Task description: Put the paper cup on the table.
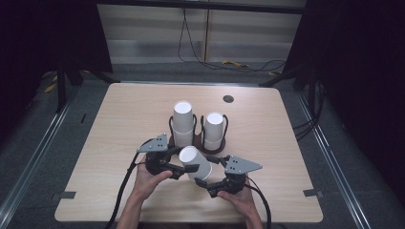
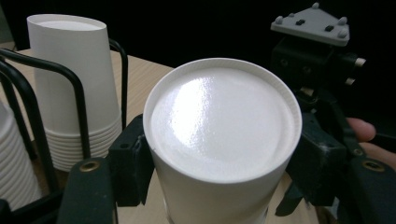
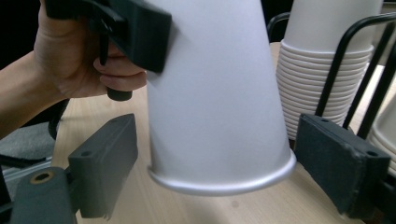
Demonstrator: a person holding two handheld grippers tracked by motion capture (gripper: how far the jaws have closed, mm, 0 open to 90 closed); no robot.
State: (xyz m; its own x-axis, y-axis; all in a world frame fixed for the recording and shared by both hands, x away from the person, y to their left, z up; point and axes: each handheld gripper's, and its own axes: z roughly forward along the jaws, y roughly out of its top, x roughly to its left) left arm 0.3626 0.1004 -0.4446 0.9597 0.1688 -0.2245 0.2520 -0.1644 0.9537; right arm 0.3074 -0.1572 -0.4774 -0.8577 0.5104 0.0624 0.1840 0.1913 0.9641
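A white paper cup [image 1: 195, 163] is held upside down and tilted above the wooden worktop [image 1: 110, 143], just in front of two cup stacks in a black wire holder [image 1: 170, 125]. The left claw [image 2: 215, 154] pinches it near its base. The right claw [image 3: 229, 172] is spread around its rim, apparently not touching.

Lit brightly from above on the table [image 1: 119, 157], with dark black edges all around the room and only small soft shadows under the hands. Shiny white glare on the flat bottom of the cup [image 2: 219, 121] in the left gripper view, with the cup stack [image 2: 74, 79] behind a bit soft. Close and slightly blurry in the right gripper view, with the near cup [image 3: 215, 93] smooth and grey-white.
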